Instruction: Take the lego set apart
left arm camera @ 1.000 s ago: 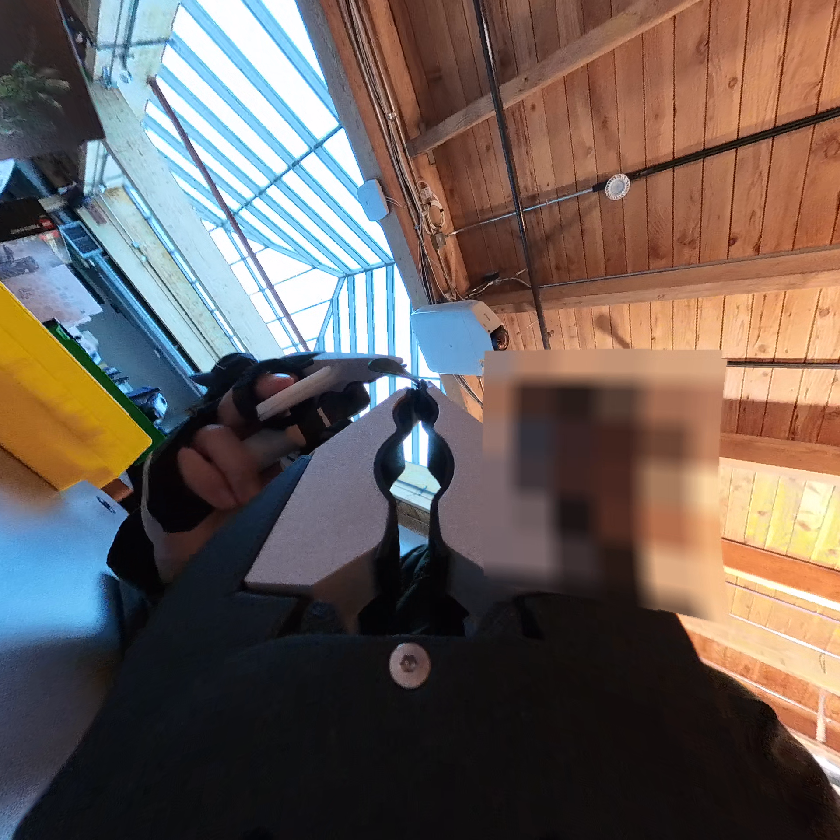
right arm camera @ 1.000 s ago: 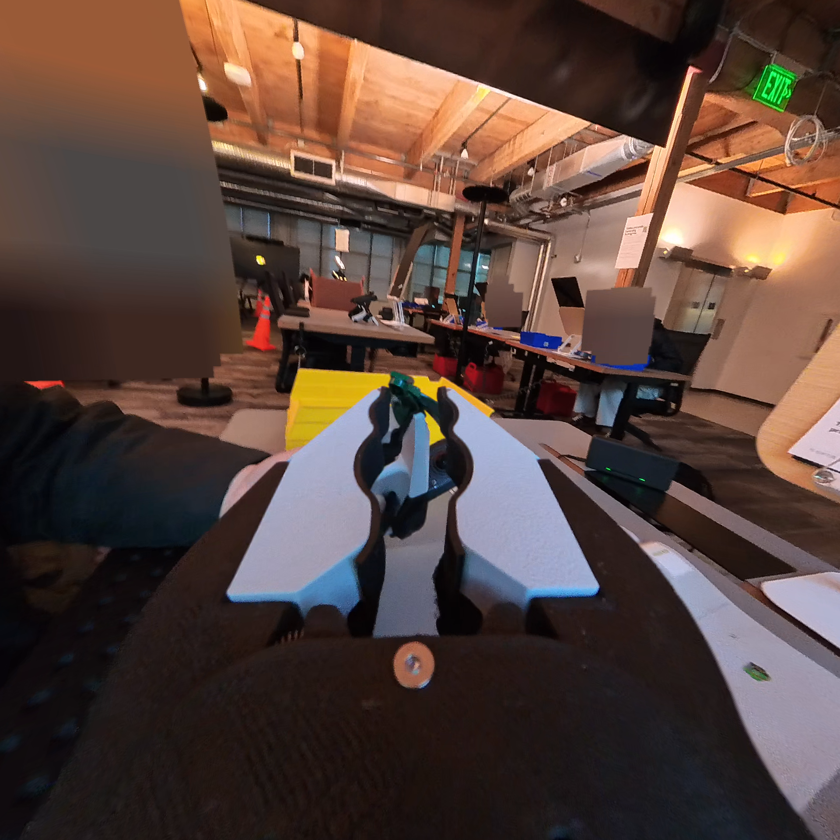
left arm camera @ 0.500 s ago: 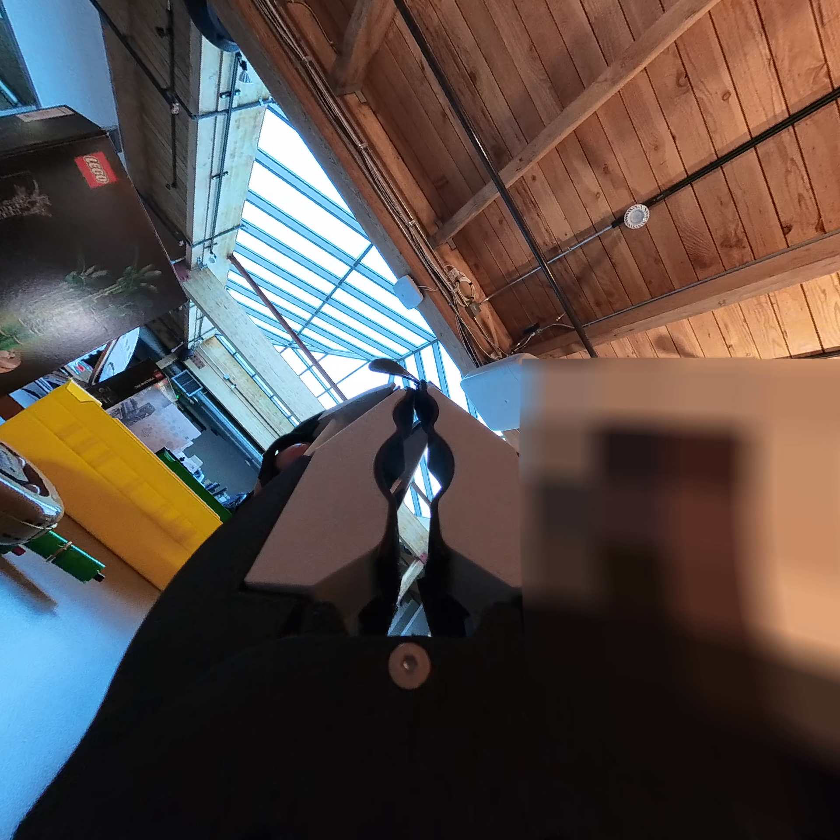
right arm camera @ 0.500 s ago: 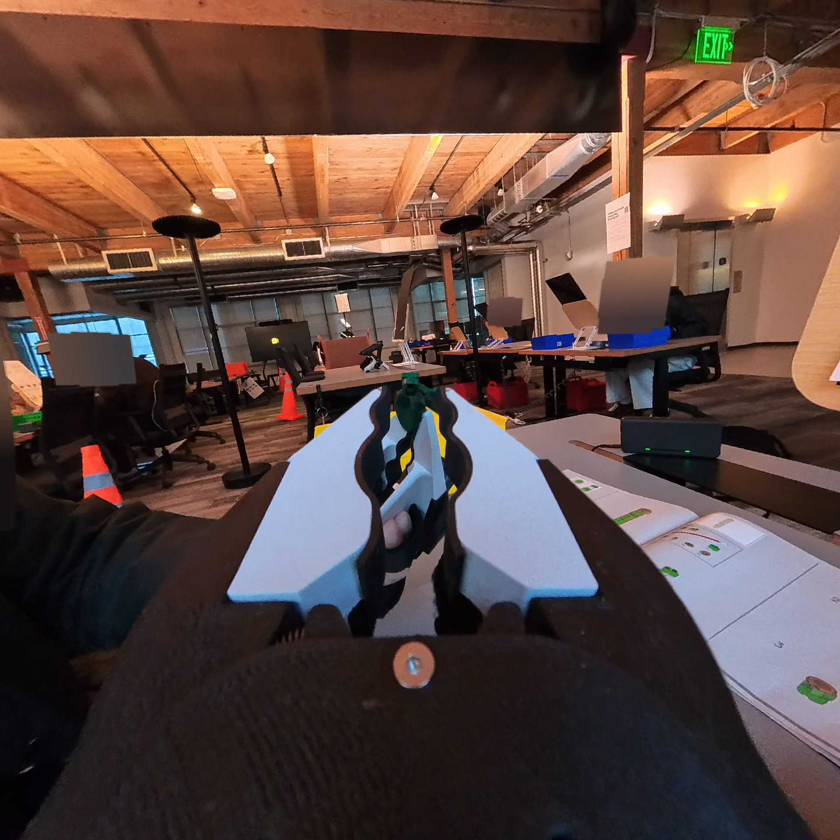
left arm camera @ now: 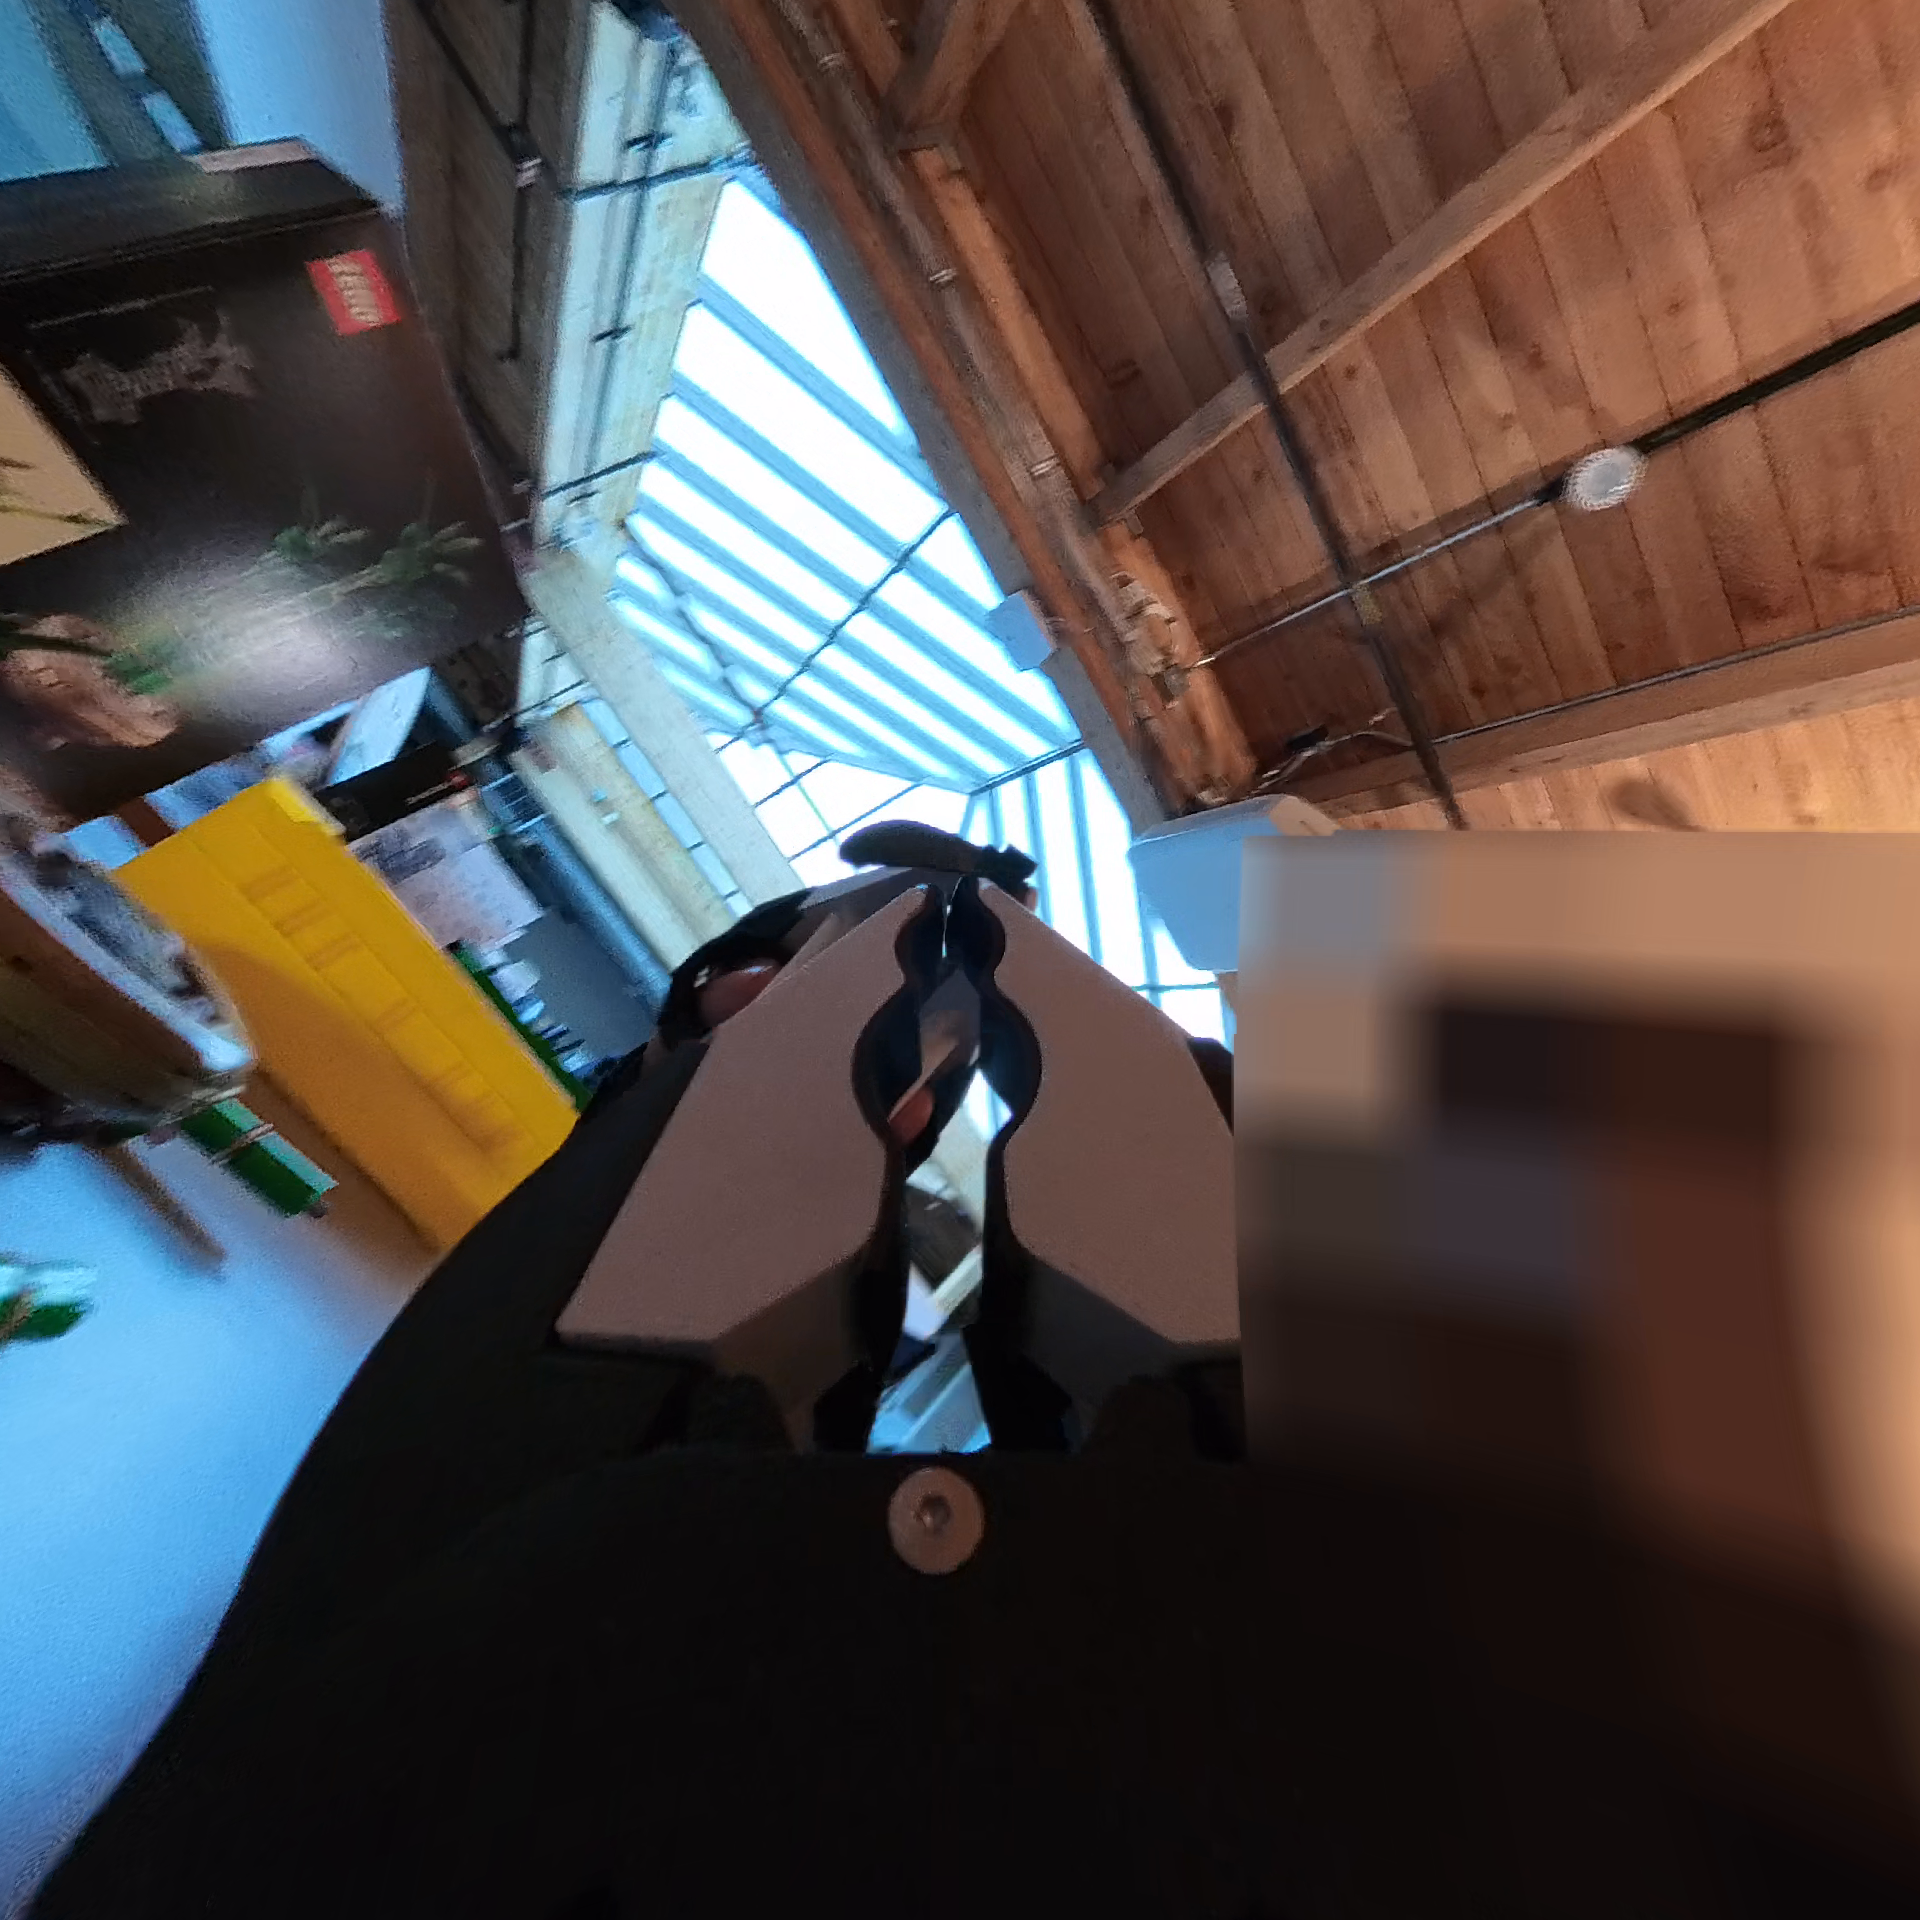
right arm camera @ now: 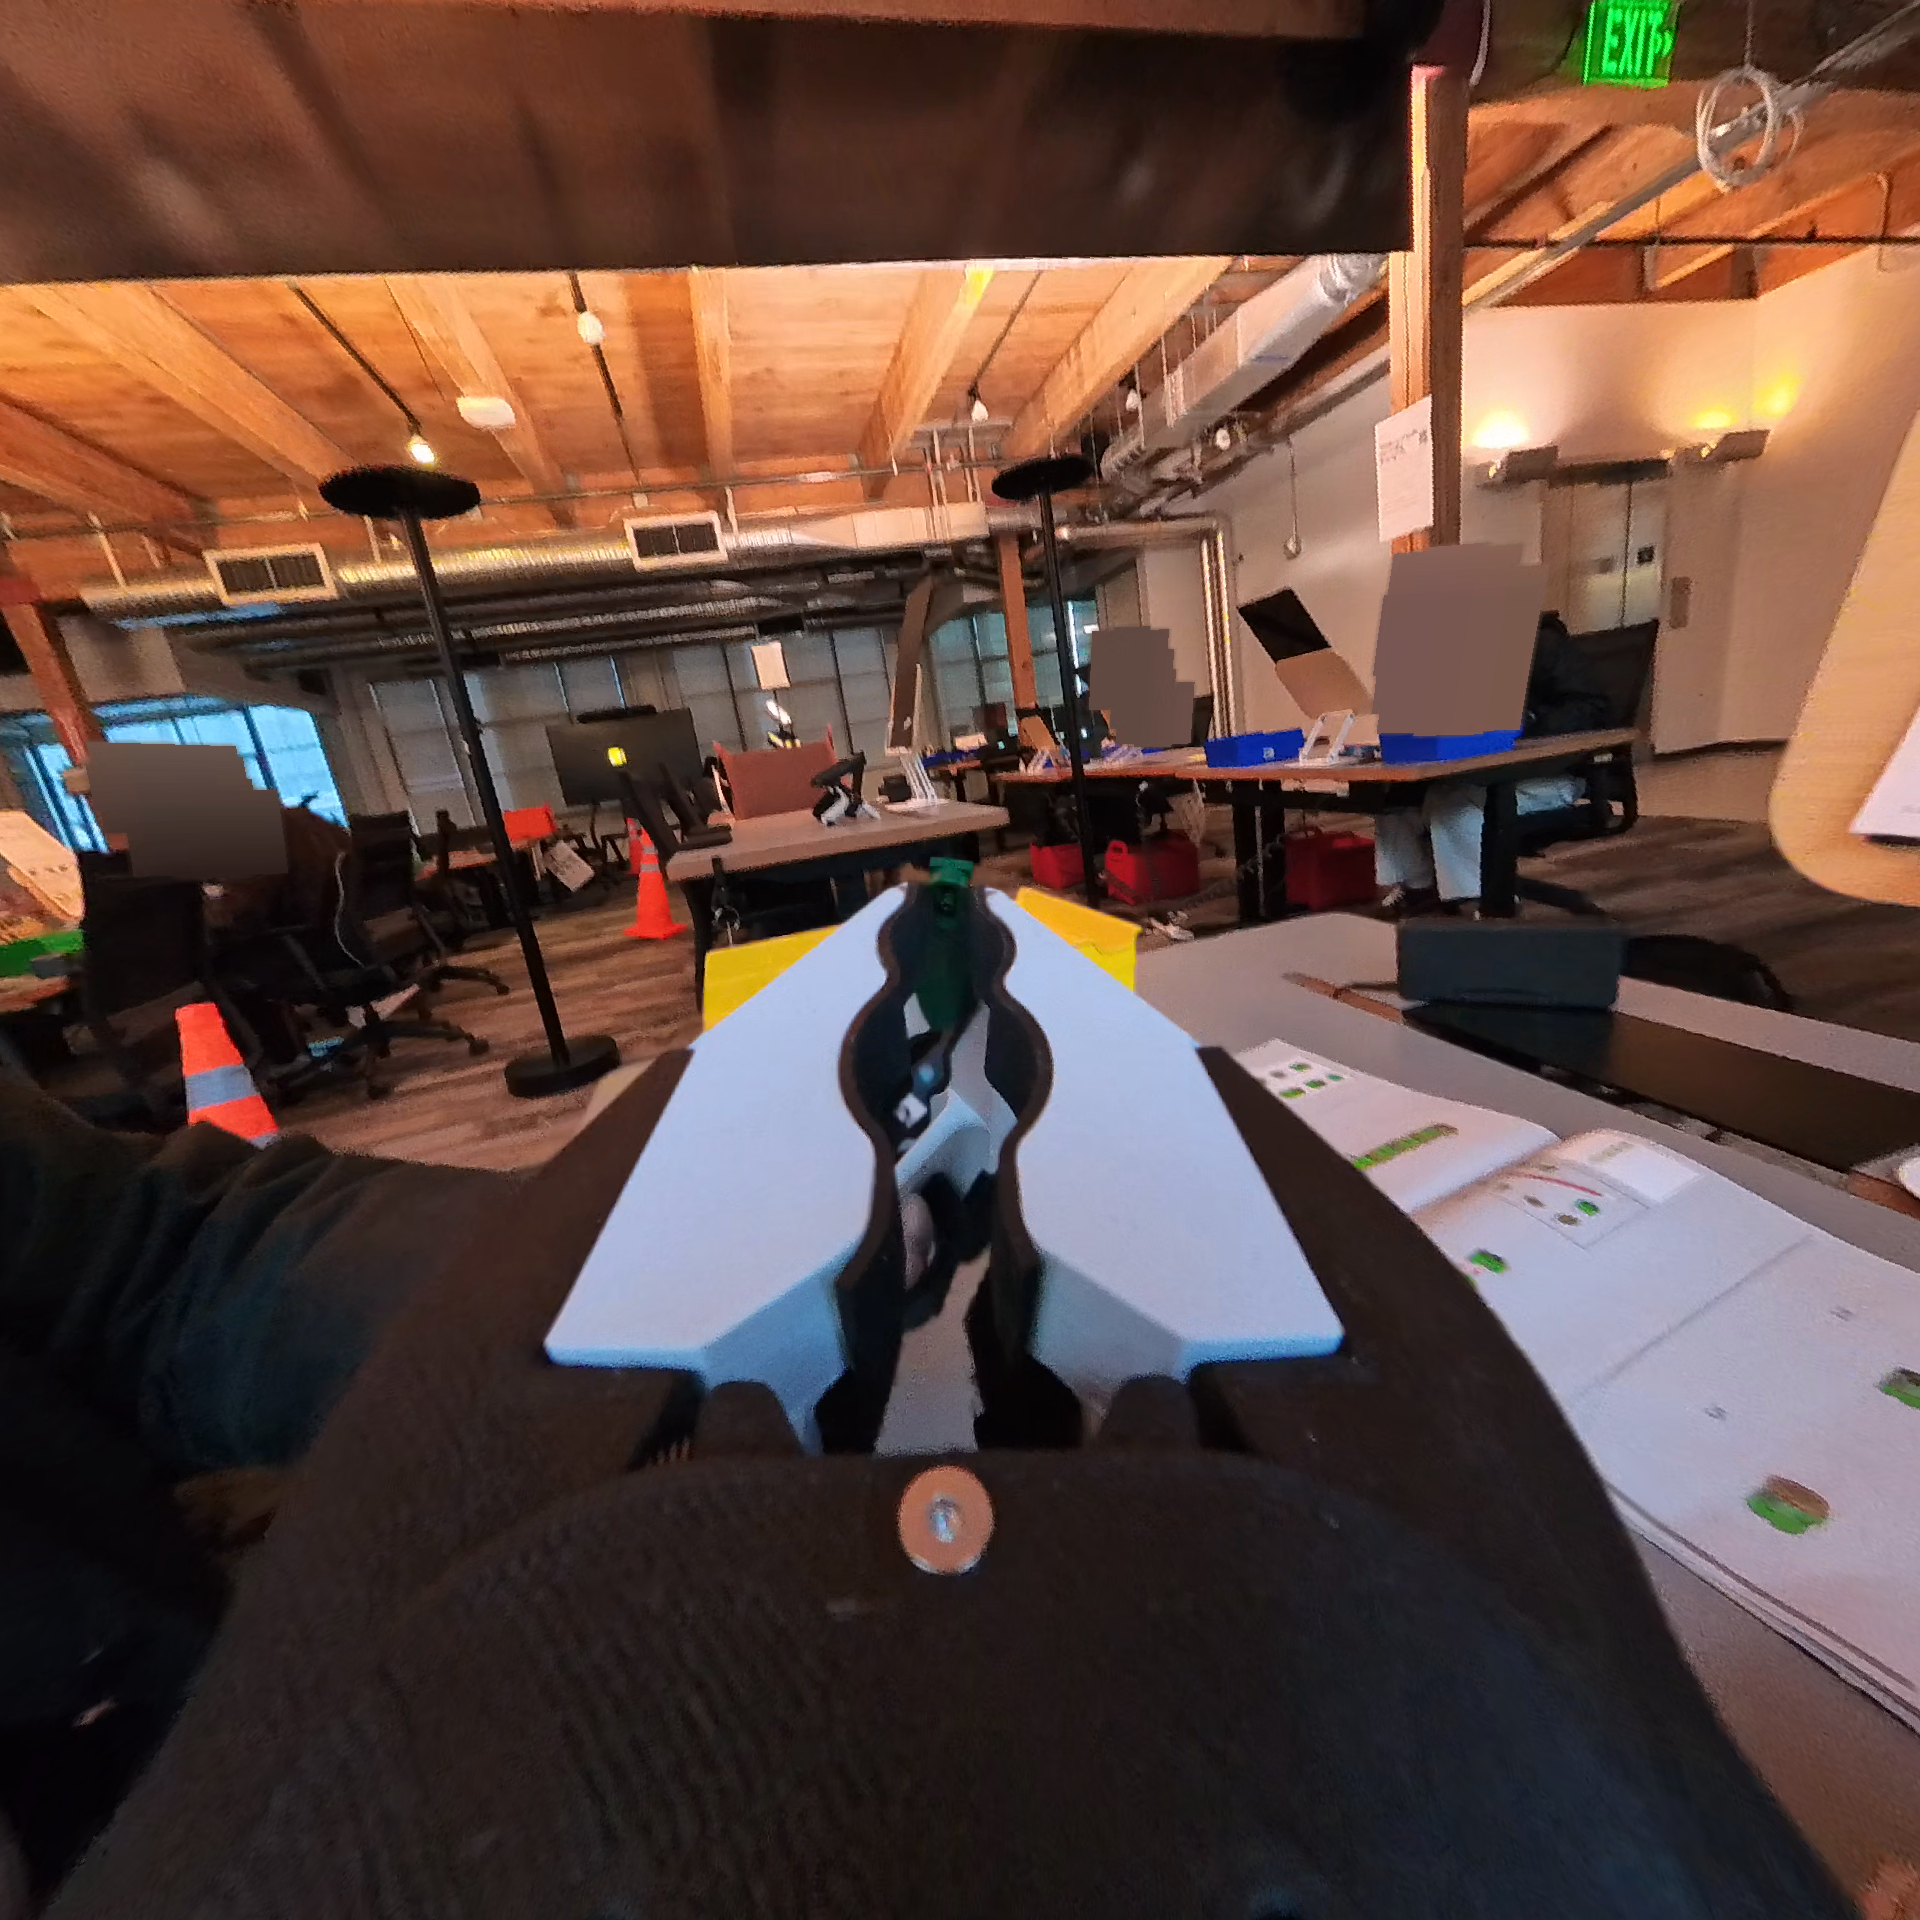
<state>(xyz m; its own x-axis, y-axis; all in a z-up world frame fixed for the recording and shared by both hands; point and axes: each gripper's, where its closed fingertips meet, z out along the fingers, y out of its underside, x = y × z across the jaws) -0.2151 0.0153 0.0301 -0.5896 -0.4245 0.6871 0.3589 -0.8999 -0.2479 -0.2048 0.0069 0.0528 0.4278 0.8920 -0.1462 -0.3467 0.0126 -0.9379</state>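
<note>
My right gripper (right arm camera: 945,902) is level, pointing across the room. Jaws nearly together, clamped on a green lego piece (right arm camera: 945,961) that sticks out a bit past the tips. Thru the gap behind it I see bits of my other gripper, white w/ black, right up against the piece from the far side. Yellow bin (right arm camera: 1075,935) sits just beyond my tips. Table (right arm camera: 1247,977) runs along my right w/ an open instruction booklet (right arm camera: 1621,1278) on it and a black box (right arm camera: 1507,961) farther back.

My left gripper (left arm camera: 956,894) is tilted way up, toward wood ceiling (left arm camera: 1455,312) and skylight (left arm camera: 810,582). Jaws together at the tips, pinching a dark leaf-like piece (left arm camera: 914,844) that pokes out above them; colour hard to tell against the glare. Behind my tips, a gloved hand (left arm camera: 727,977) on the other gripper, mostly hidden. Off to my left: yellow bin (left arm camera: 343,1029), a dark lego box (left arm camera: 208,499) above it, all blurred.
</note>
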